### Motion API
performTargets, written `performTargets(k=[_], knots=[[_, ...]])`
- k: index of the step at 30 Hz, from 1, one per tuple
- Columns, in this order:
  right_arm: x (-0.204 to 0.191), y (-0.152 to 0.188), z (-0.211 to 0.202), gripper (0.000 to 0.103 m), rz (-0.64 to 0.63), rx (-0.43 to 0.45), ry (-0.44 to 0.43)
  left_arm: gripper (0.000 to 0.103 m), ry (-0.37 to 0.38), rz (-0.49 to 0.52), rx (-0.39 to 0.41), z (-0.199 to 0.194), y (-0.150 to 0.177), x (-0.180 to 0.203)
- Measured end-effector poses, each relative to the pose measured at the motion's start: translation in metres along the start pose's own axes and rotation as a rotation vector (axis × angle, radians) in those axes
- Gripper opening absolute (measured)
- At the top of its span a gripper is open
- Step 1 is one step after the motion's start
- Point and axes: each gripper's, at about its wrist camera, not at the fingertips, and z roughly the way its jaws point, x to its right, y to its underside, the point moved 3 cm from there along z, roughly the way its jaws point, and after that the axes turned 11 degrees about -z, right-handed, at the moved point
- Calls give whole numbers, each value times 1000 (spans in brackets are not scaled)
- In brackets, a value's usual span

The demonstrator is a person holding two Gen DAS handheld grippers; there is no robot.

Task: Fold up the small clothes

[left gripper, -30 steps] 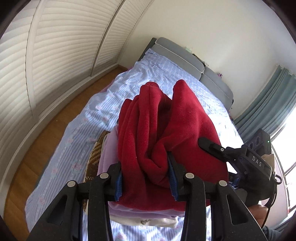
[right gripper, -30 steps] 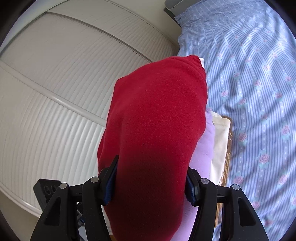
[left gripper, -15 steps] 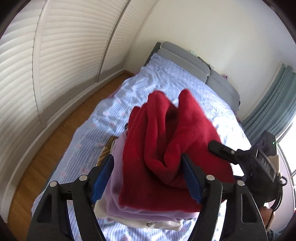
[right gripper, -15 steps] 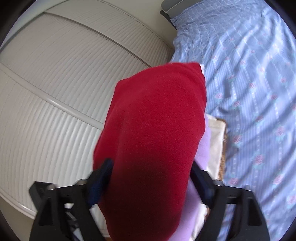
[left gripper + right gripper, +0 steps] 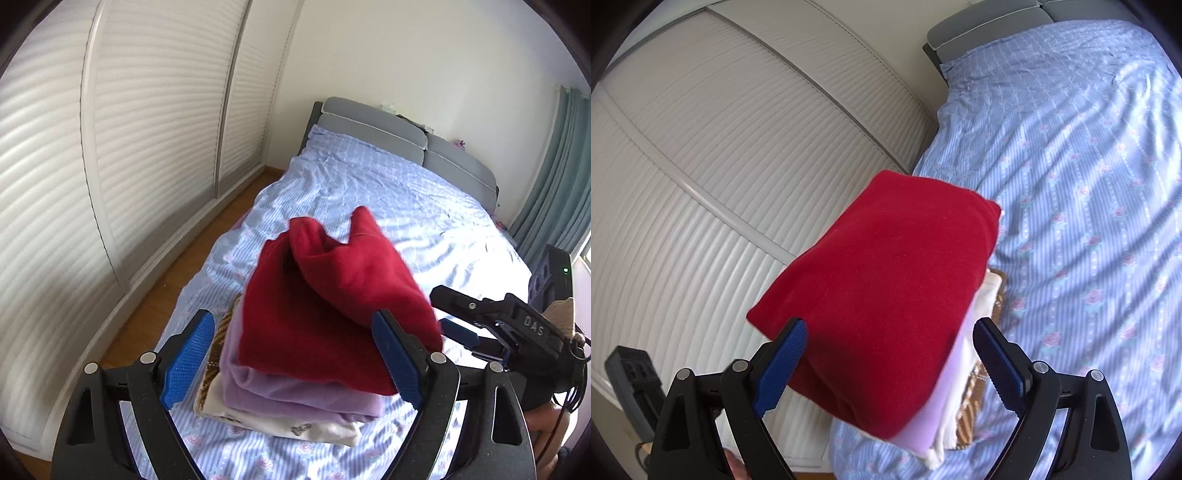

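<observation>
A plain red garment (image 5: 332, 306) tops the stack, over a lilac piece (image 5: 295, 397), then a cream one (image 5: 295, 424); at 9 o'clock a brown woven-check edge (image 5: 218, 343) shows. The bedsheet (image 5: 369, 192) is pale blue, striped, with pink roses. Gripper pads (image 5: 781, 367) are blue.

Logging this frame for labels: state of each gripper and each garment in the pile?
left gripper: open, jaws either side of the pile, not gripping
right gripper: open, holding nothing
red garment: folded, on top of the pile, loose folds at its far end
lilac garment: folded, under the red
cream garment: folded, under the lilac
brown patterned garment: bottom, mostly hidden
bed sheet: wrinkled
</observation>
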Motion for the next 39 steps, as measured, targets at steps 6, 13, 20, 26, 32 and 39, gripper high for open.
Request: performTargets(k=[6, 13, 20, 26, 32, 39], knots=[[16, -2, -32, 92, 11, 20, 17, 88, 30, 17, 13, -16, 8, 28], [33, 2, -91, 92, -54, 74, 80, 88, 61, 45, 44, -40, 29, 72], [53, 28, -183, 92, -167, 144, 211, 88, 100, 117, 82, -68, 81, 146], [71, 64, -289, 92, -298, 241, 403, 95, 106, 188, 122, -96, 145, 217], [88, 117, -390, 96, -413, 306, 628, 103, 97, 223, 147, -125, 207, 271], [115, 182, -474, 102, -437, 334, 805, 103, 112, 254, 145, -156, 273, 306]])
